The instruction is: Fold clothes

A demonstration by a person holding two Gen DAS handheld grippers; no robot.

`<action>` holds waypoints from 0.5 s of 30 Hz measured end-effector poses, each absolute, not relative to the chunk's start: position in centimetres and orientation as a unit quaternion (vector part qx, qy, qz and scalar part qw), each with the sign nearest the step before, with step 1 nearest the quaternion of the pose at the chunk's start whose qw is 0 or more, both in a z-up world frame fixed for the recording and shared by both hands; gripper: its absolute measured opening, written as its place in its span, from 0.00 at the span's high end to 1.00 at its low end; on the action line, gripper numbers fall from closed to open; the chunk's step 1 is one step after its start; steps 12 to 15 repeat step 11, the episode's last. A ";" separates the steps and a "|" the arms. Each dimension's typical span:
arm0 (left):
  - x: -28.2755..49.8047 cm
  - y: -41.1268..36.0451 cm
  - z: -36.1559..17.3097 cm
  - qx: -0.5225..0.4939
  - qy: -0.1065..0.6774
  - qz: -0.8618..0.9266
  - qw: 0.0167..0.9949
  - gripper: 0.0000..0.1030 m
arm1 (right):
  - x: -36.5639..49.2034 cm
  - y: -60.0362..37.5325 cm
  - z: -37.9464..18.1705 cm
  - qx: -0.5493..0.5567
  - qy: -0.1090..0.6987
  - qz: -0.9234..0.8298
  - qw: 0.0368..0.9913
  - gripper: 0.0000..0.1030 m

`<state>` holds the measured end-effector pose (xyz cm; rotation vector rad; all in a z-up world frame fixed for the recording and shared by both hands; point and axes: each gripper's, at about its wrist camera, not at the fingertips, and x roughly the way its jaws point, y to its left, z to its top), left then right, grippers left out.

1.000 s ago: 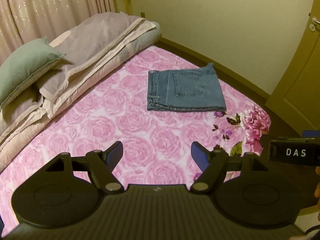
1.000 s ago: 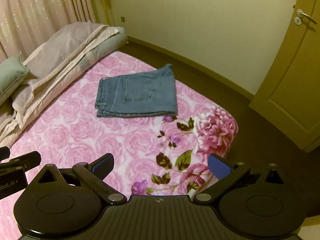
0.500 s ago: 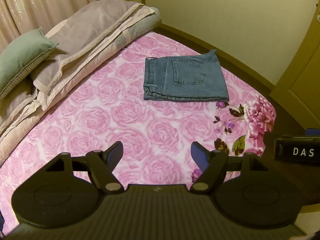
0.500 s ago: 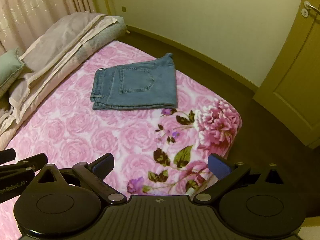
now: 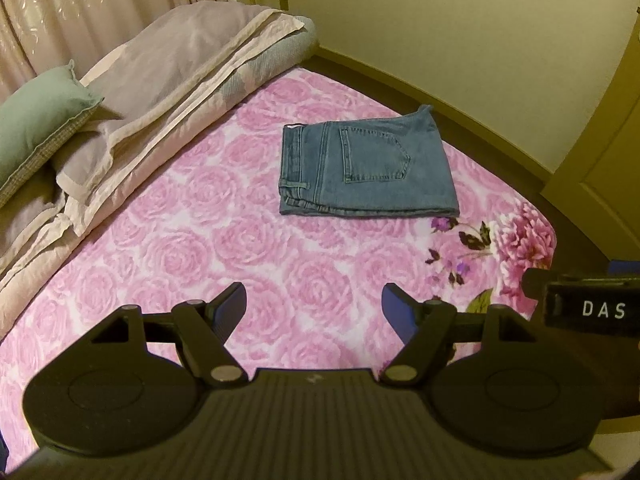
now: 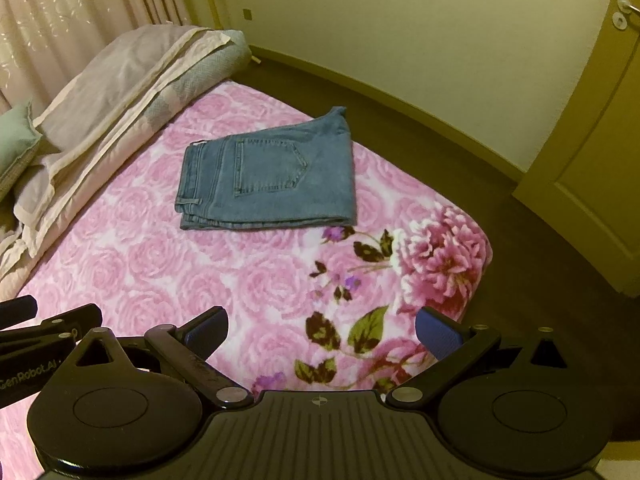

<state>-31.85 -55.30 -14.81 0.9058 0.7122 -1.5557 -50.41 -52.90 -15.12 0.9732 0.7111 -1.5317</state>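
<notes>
A pair of blue jeans (image 5: 368, 172) lies folded into a flat rectangle on the pink rose-patterned bed cover (image 5: 224, 248), back pocket up; it also shows in the right wrist view (image 6: 268, 180). My left gripper (image 5: 314, 308) is open and empty, held above the bed well short of the jeans. My right gripper (image 6: 320, 330) is open and empty, above the near corner of the bed. Each gripper's side shows in the other's view: the right one (image 5: 588, 308) and the left one (image 6: 36, 332).
A folded quilt (image 5: 176, 60) and a green pillow (image 5: 36, 116) lie along the left side of the bed by the curtain. Dark floor (image 6: 520, 240), a cream wall and a door (image 6: 600, 140) lie beyond the bed's right edge.
Both grippers have tilted and shifted slightly, so the jeans sit a little lower and closer in both views. The jeans have not moved and both grippers stay open.
</notes>
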 end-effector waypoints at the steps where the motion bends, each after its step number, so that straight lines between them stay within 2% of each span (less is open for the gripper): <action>1: -31.9 -55.6 -14.8 0.385 0.302 -0.662 0.568 0.30 | -50.5 -53.1 -15.2 0.414 0.302 -0.650 0.561 0.01; 15: -32.6 -57.2 -14.4 0.374 0.290 -0.669 0.573 0.30 | -51.0 -54.5 -15.3 0.415 0.302 -0.650 0.560 0.01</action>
